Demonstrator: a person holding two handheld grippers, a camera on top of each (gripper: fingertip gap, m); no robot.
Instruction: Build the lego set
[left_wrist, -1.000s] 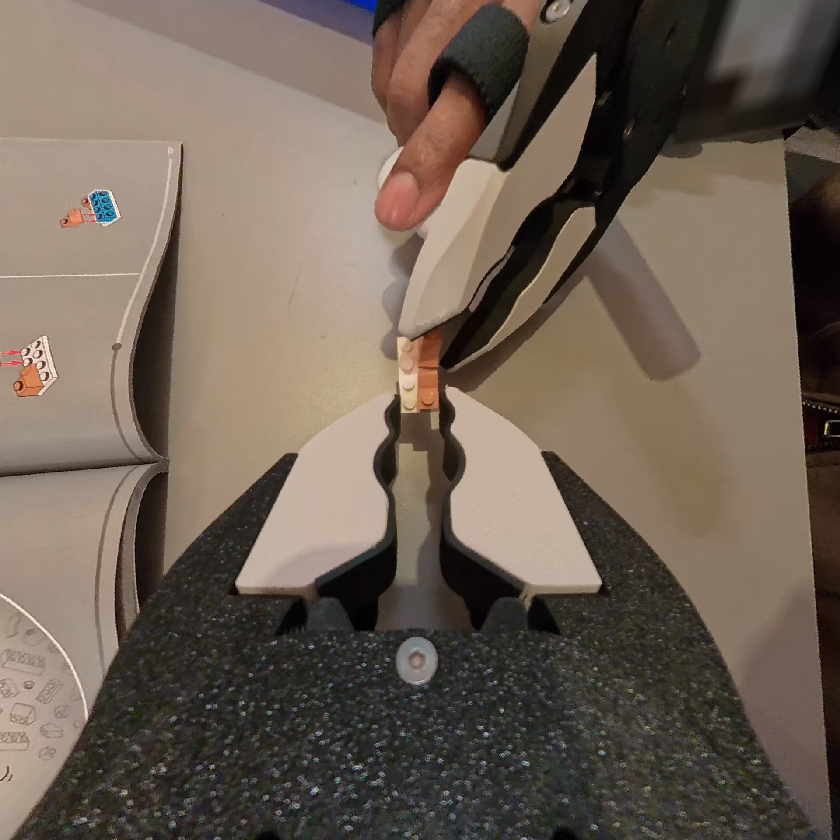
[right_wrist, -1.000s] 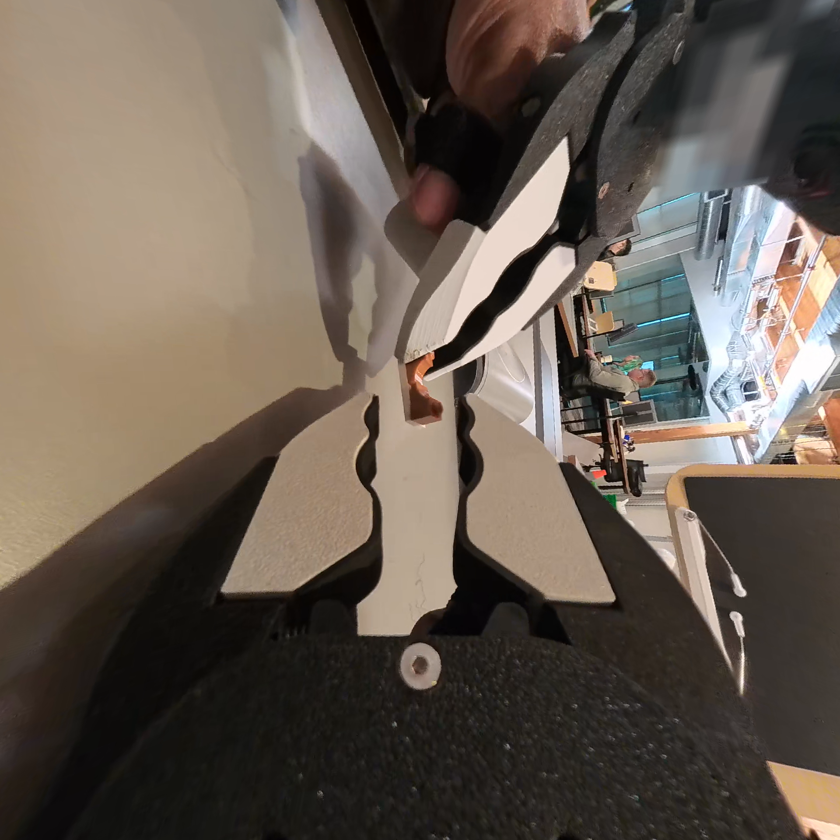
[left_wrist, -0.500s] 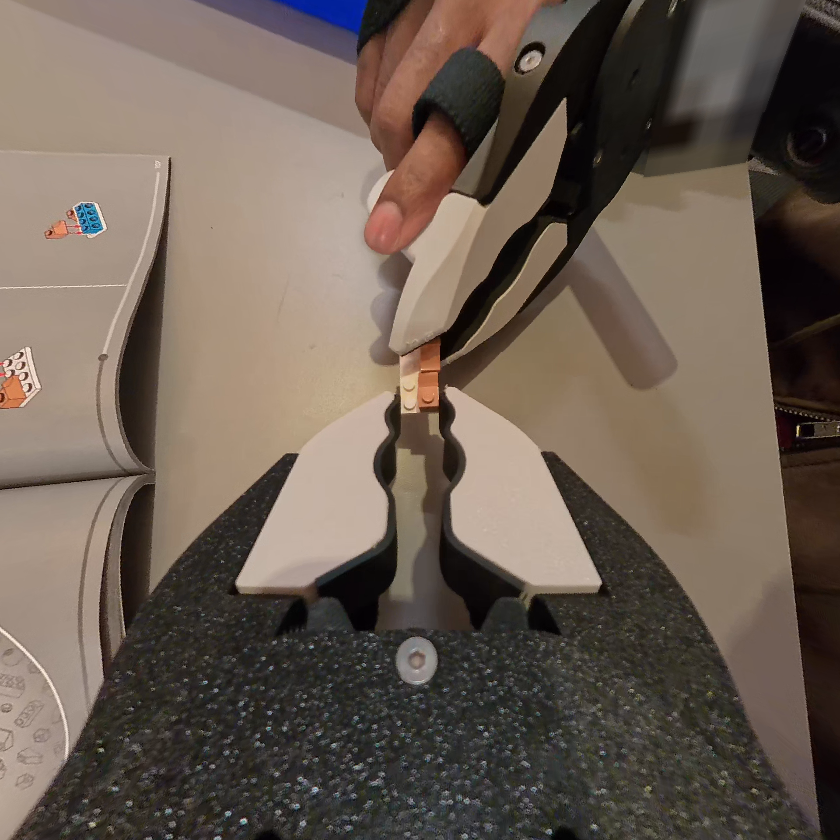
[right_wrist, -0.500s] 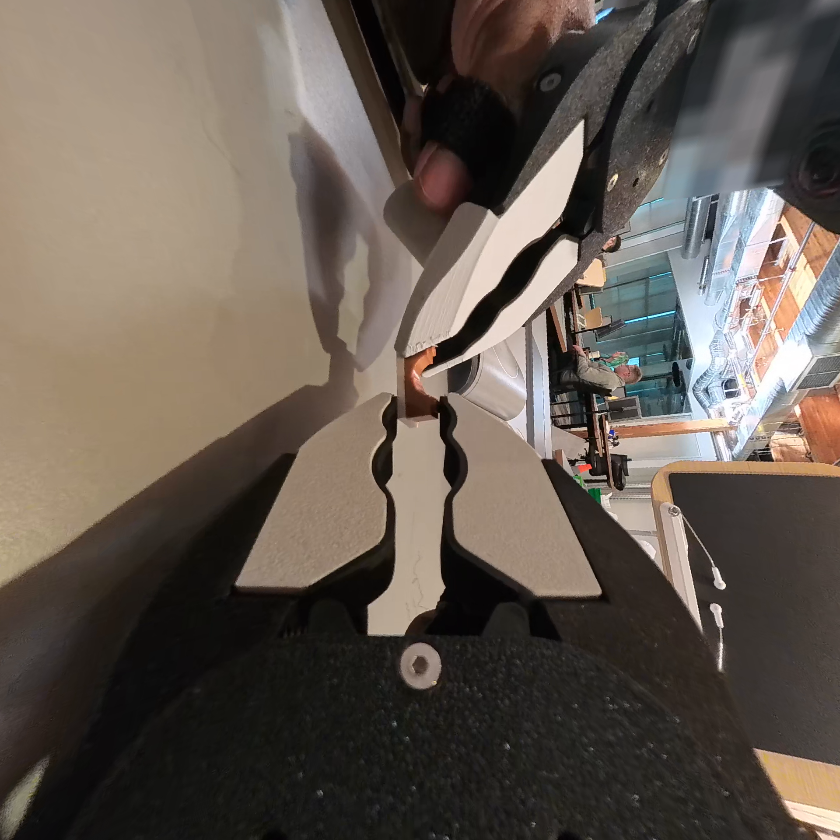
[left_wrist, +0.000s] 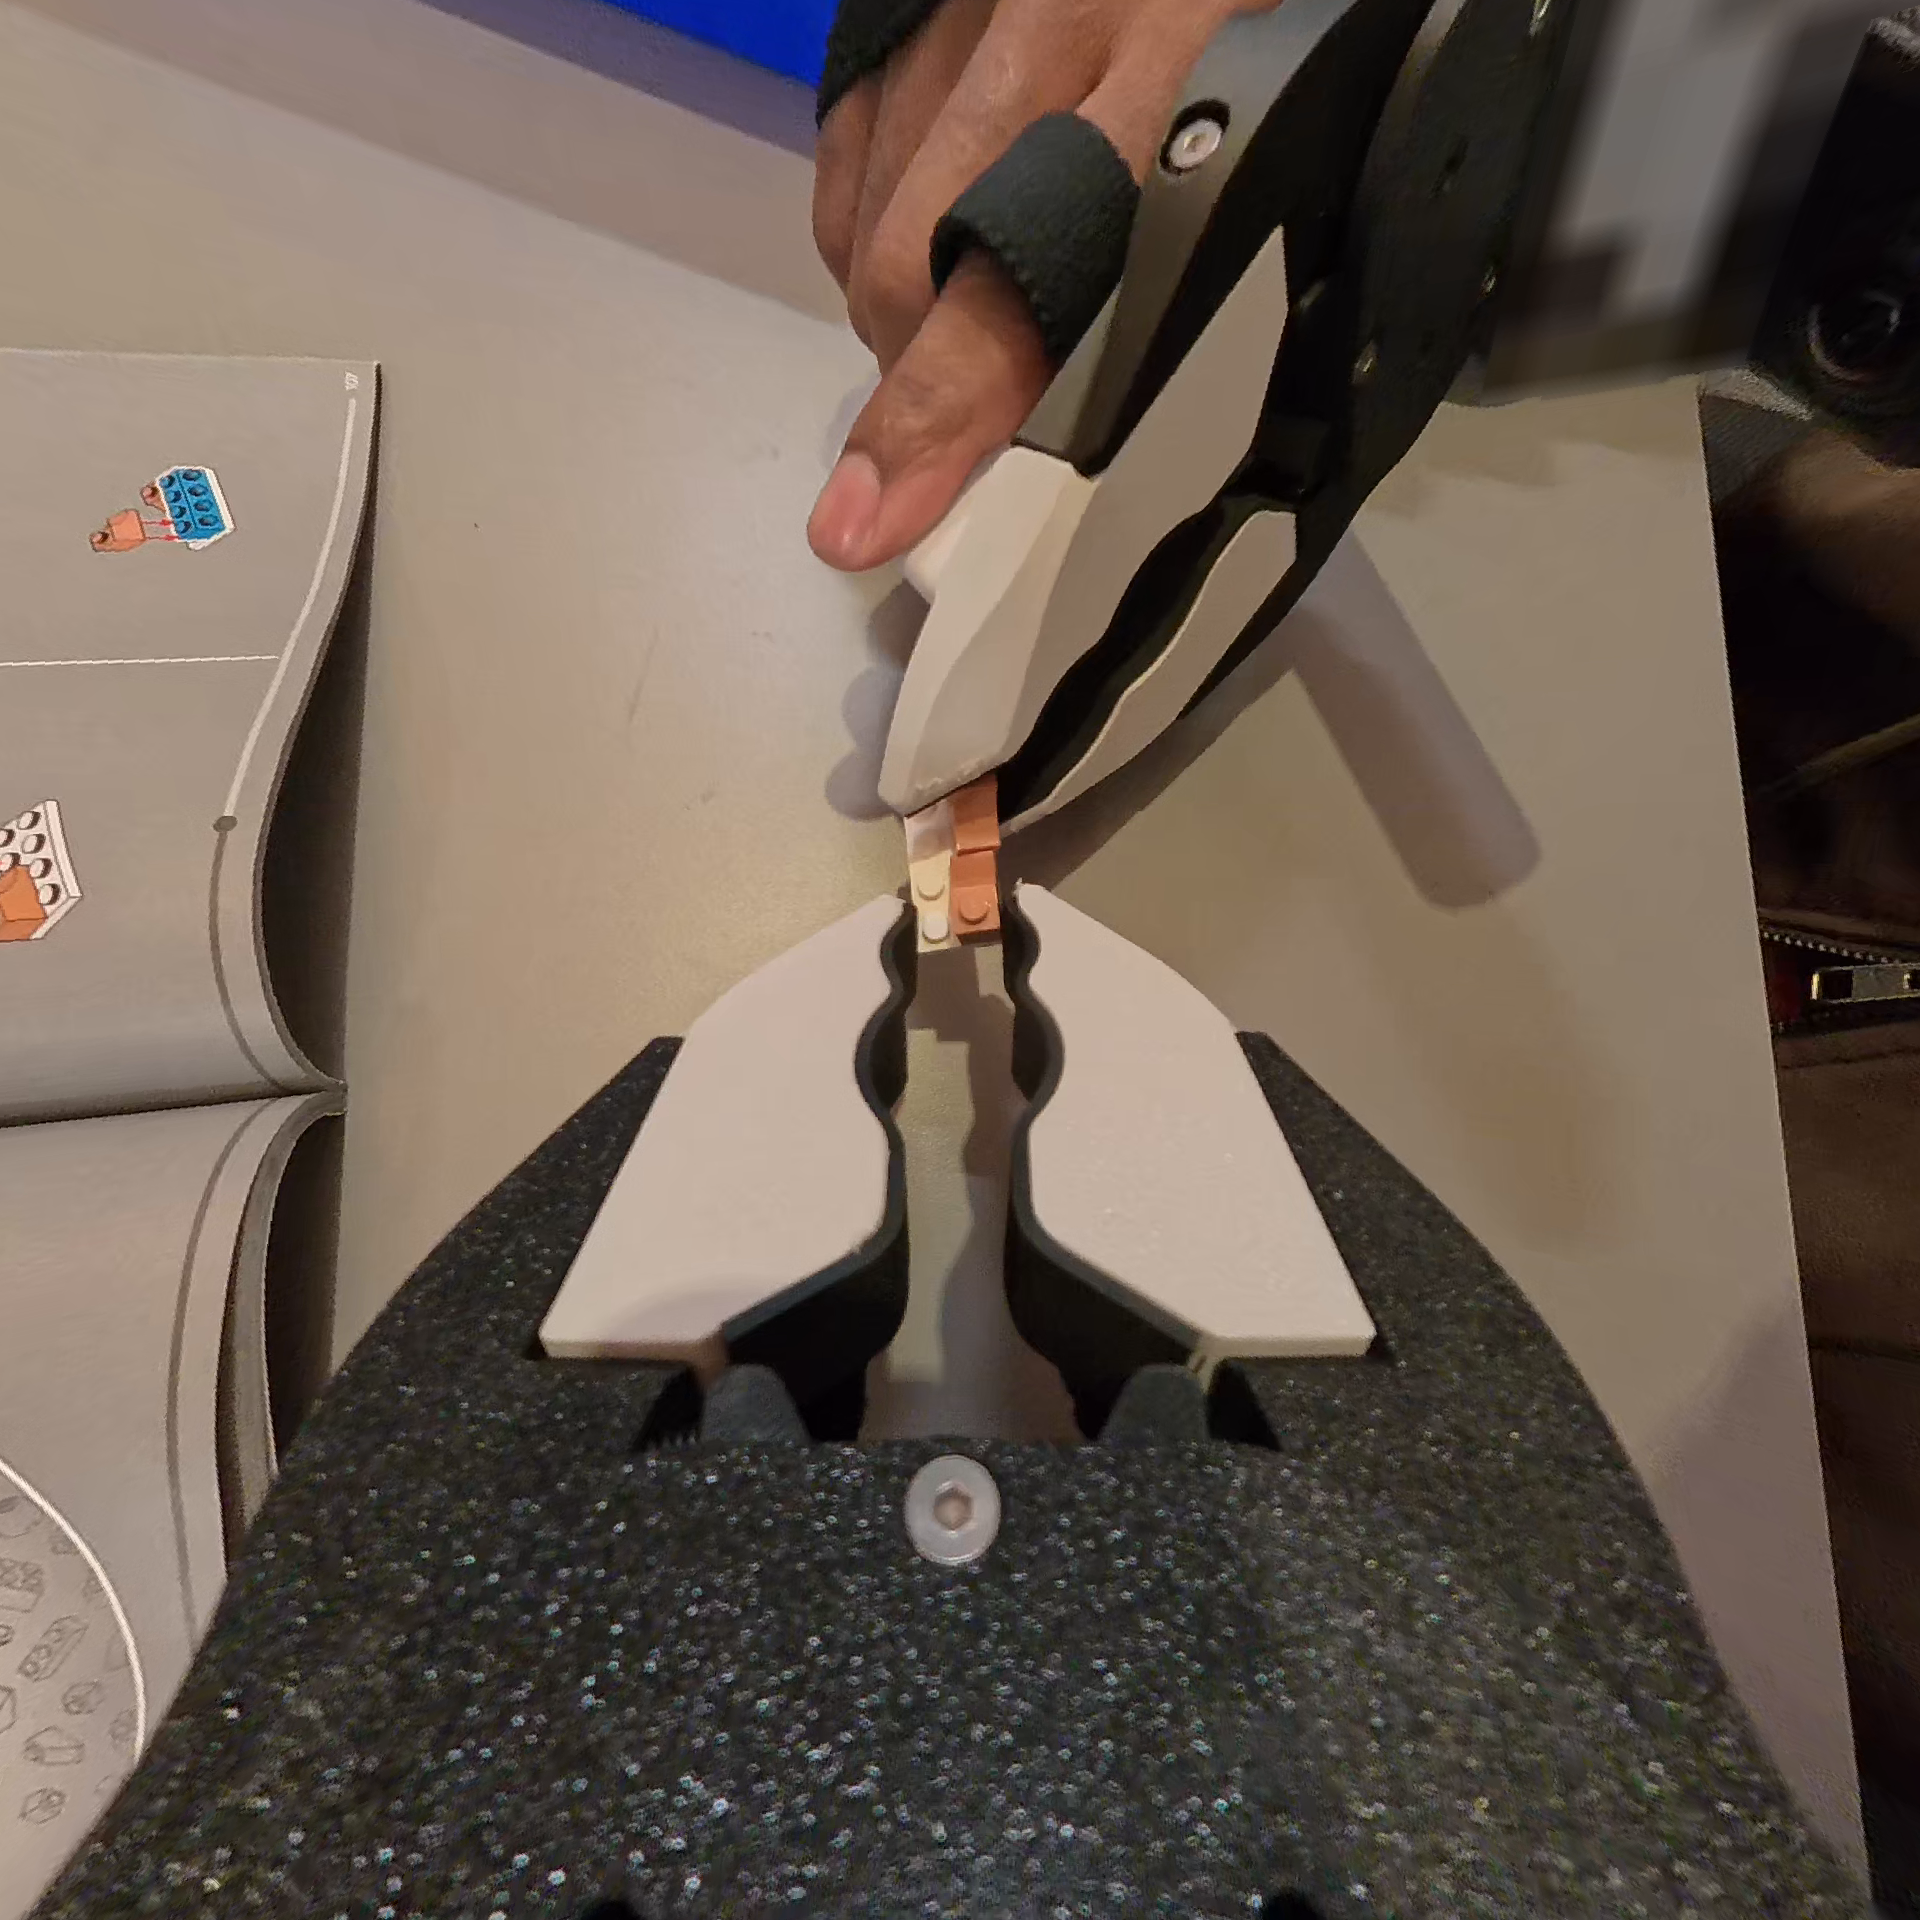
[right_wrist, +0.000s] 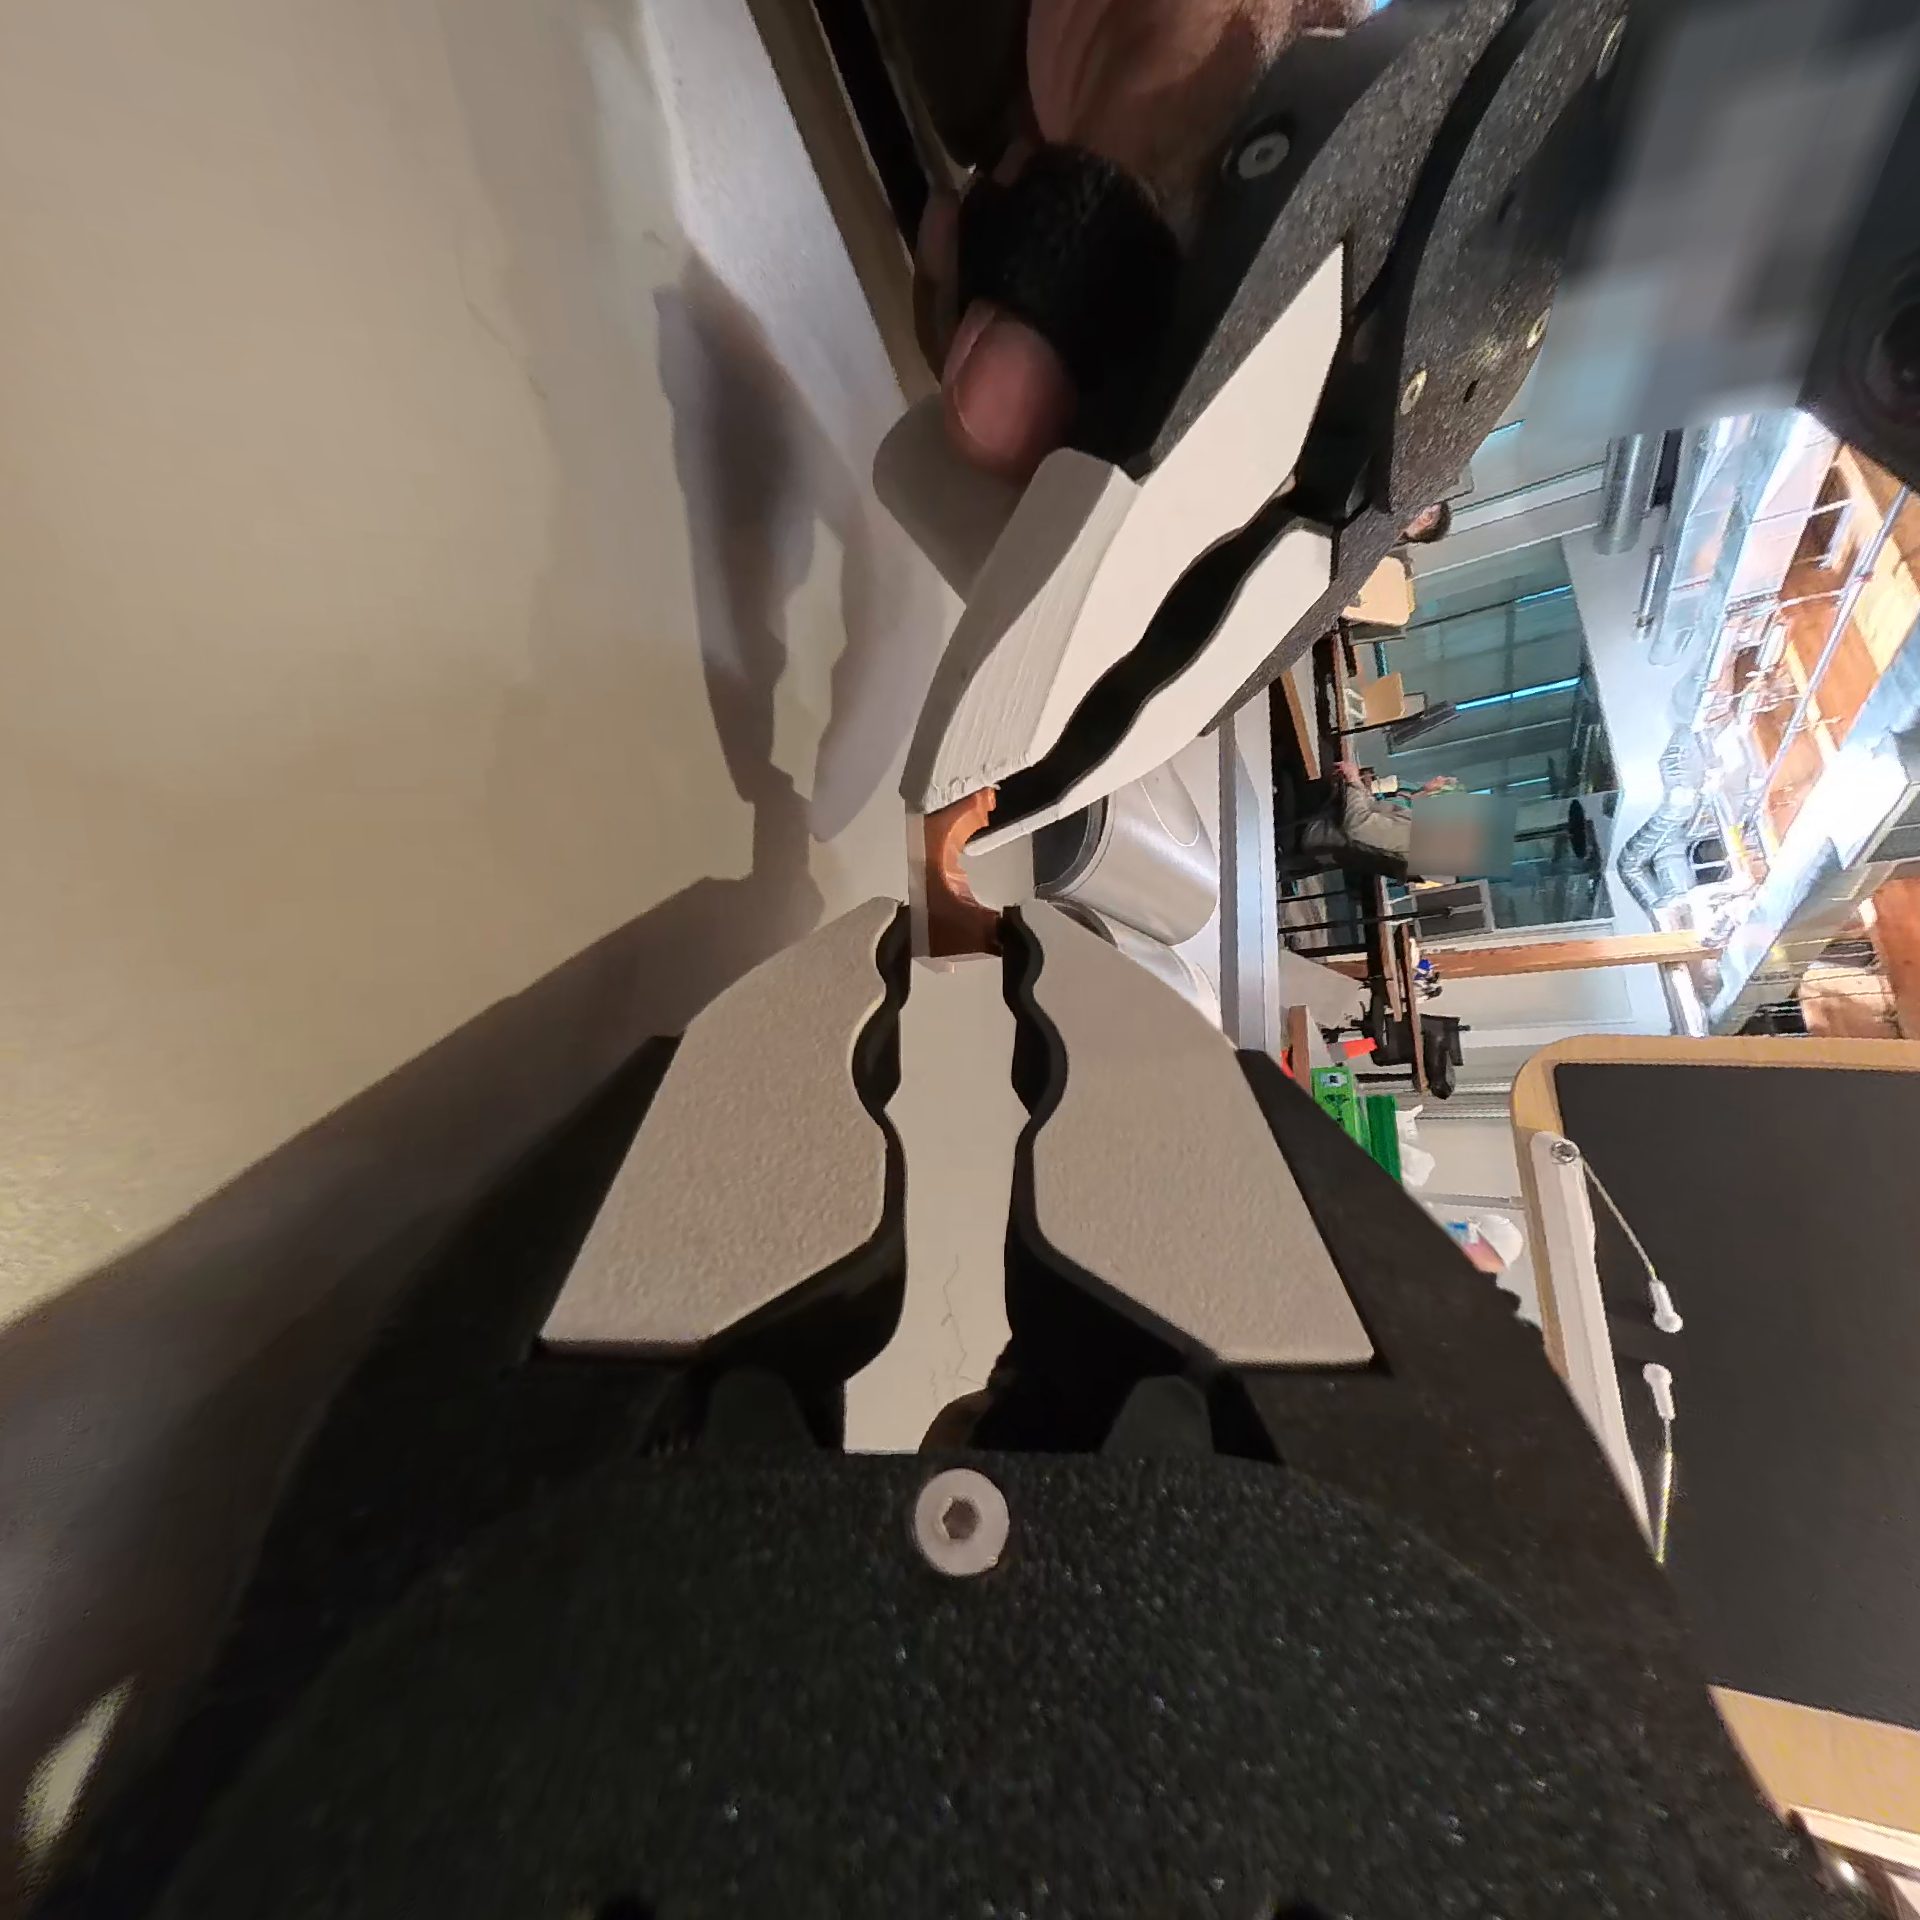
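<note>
Your small stack, a white plate (left_wrist: 932, 900) with a brown piece (left_wrist: 975, 891) pressed beside it, sits pinched at the tips of both claws. The left claw (left_wrist: 961, 920) grips its near end; the right claw (left_wrist: 961, 805) comes down from above and clamps the far end. In the right wrist view the right claw (right_wrist: 951, 930) has closed onto the brown piece (right_wrist: 951, 894), where a second ago its fingers stood apart. The booklet (left_wrist: 156, 727), left of the left claw, shows more steps, so the build looks barely started.
</note>
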